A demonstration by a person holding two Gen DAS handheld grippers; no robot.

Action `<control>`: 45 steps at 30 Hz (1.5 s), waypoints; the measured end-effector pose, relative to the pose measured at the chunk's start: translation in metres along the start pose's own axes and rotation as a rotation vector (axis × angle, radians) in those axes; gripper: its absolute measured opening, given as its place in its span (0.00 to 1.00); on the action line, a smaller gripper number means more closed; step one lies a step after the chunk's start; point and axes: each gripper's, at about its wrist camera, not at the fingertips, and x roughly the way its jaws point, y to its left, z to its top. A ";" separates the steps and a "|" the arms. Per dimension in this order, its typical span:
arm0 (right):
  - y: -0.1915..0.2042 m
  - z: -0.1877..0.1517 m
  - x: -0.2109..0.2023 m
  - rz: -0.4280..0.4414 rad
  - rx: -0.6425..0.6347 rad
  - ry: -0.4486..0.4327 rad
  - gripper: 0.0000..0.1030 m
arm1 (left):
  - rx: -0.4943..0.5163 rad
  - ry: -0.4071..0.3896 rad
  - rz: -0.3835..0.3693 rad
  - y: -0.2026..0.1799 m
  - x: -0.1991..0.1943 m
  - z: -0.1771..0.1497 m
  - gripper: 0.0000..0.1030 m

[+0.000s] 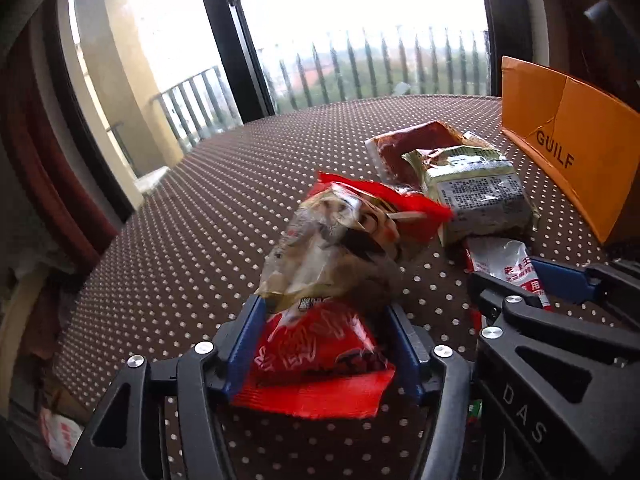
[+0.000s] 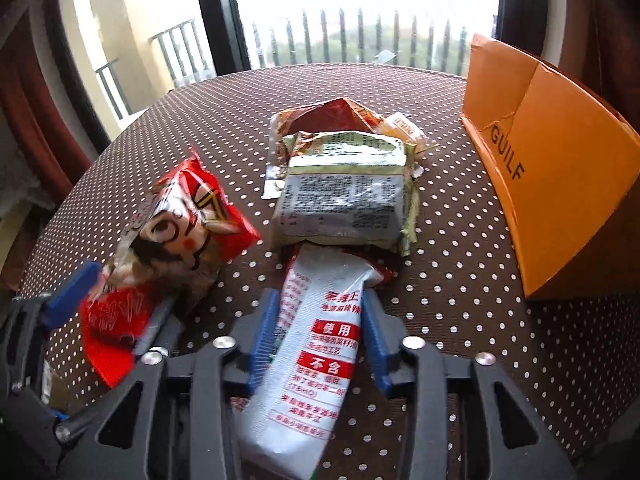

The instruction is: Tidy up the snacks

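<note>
My left gripper is shut on a red snack packet with a cartoon face, held just above the dotted table; the packet also shows in the right wrist view. My right gripper has its blue fingers on both sides of a white packet with red Chinese print, touching it. That white packet lies beside my right gripper in the left wrist view. A green-and-silver packet lies ahead on a dark red packet.
An orange cardboard box marked GUILF stands open at the right on the round brown polka-dot table. Behind the table are a window and a balcony railing. The table edge curves away on the left.
</note>
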 end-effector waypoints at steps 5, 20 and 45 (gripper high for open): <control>-0.004 0.000 -0.003 0.038 0.032 0.006 0.35 | 0.002 -0.011 -0.015 -0.001 -0.006 0.002 0.48; -0.010 -0.002 -0.037 0.046 0.029 -0.047 0.34 | -0.058 -0.036 -0.098 -0.005 -0.043 0.006 0.34; -0.013 0.011 -0.025 0.007 0.062 0.003 0.34 | -0.043 0.049 -0.186 -0.006 -0.002 0.023 0.80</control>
